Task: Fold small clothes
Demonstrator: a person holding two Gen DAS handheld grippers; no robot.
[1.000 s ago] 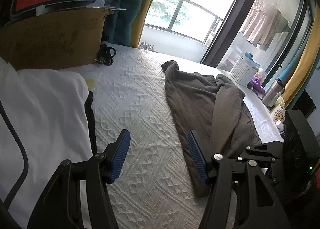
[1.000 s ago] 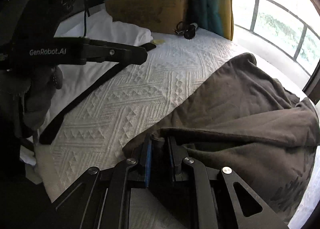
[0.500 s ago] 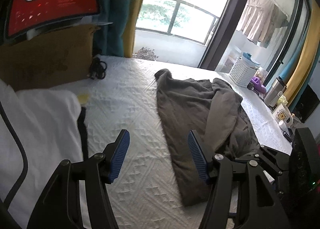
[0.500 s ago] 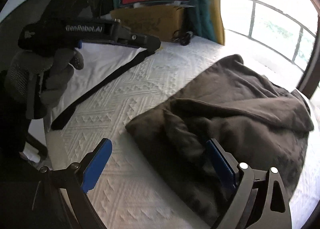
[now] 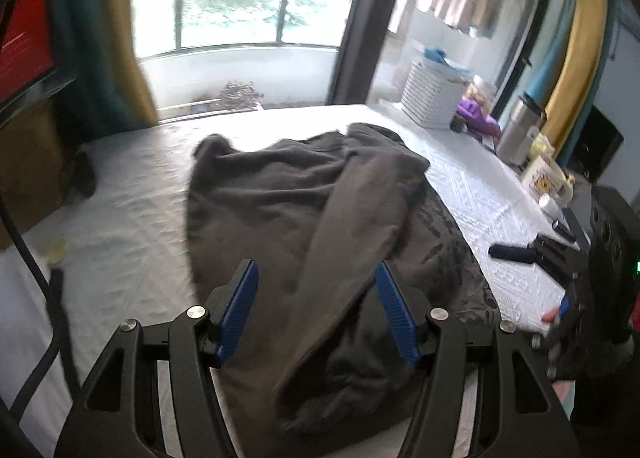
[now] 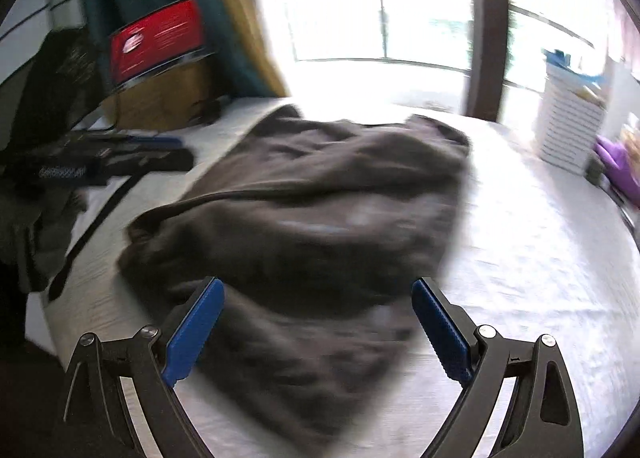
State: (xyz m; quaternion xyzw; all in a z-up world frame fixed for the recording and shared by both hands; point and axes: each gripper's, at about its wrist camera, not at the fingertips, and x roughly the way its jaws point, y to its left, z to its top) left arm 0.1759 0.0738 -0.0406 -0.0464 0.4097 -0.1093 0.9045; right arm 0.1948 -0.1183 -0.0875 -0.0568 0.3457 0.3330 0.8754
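Loosely rumpled, the dark brown-grey cloth garment [image 5: 304,218] lies on the bed's white quilted cover [image 5: 480,194], one long fold draped diagonally across it. Above its near edge the left gripper [image 5: 316,314] hangs with blue-padded fingers [image 5: 240,310] spread apart, gripping nothing. Likewise the right gripper [image 6: 316,334] holds its fingers [image 6: 196,330] wide over the blurred cloth.

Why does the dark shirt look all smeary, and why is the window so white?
Right wrist view: motion blur smears the dark grey-brown cloth garment, and the glary window washes out. Left wrist view: sharper garment, with blurred white textured bedspread.
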